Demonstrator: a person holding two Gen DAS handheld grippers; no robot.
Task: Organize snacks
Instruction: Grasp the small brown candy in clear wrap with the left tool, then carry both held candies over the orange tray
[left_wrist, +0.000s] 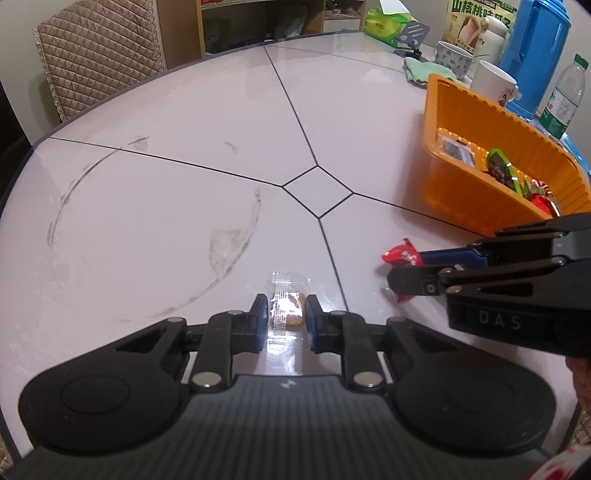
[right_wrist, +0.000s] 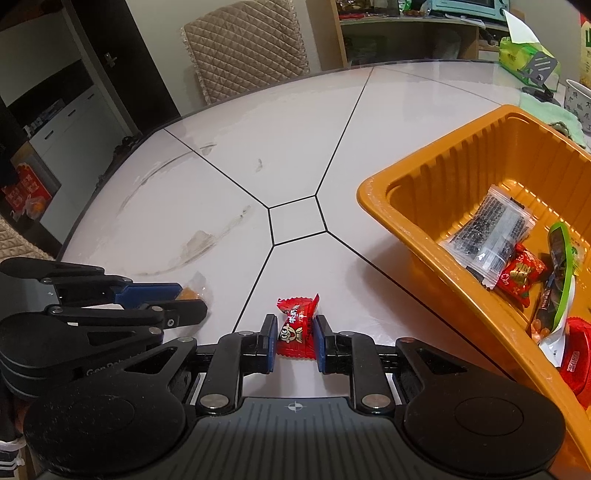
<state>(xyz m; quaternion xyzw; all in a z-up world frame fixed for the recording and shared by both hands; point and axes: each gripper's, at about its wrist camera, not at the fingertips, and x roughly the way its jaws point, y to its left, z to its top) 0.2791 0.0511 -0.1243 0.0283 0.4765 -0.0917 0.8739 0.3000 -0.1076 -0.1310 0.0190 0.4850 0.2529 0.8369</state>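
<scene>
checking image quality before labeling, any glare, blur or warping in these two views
Left wrist view: ceiling light glares off the clear wrapper of the cookie in the left gripper; fisheye bends the table edge; sharp at centre, softer toward the corners. Right wrist view: little glare, red candy in the right gripper is crisp; the orange tray looks stretched.

The right gripper (left_wrist: 393, 267) bears the raised letters "DAS" on its black body in the left wrist view. The left gripper (right_wrist: 192, 299) shows "Gen Robot", partly cut off, in the right wrist view. A green-and-cream box (left_wrist: 476, 22) carries large Chinese characters, "山核桃" among them. The red candy (right_wrist: 297, 326) has Chinese print too small to read.
</scene>
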